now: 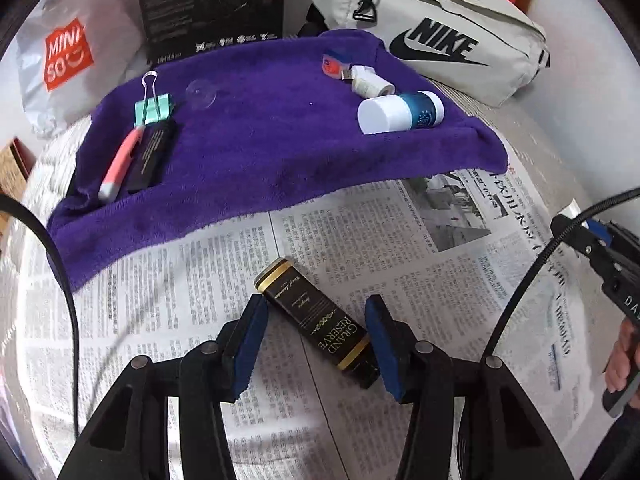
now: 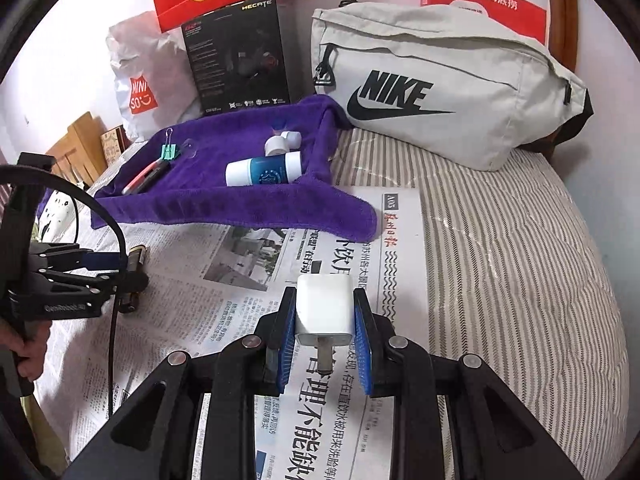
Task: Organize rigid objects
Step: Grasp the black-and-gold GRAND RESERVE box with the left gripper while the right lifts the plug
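- The left gripper (image 1: 316, 332) pointed down at the newspaper (image 1: 420, 280), its blue pads apart on either side of a black box with gold bands (image 1: 316, 320). The box lay flat on the paper, slanted between the pads; a gap showed at the left pad, while contact at the right pad could not be told.
- The right gripper (image 2: 325, 320) was clamped on a white charger (image 2: 324, 304), prongs facing the camera, held above the newspaper.
- On the purple towel (image 1: 260, 140), farther away, lay the sorted things: at the left a green binder clip (image 1: 154, 108), a pink pen (image 1: 120, 164) and a second black box (image 1: 150, 156) side by side; at the right a white-and-blue bottle (image 1: 400, 112) on its side and a small white adapter (image 1: 370, 84).
- A grey bag (image 2: 440, 92) rested behind the towel at the far right, on the striped sheet (image 2: 520, 260).
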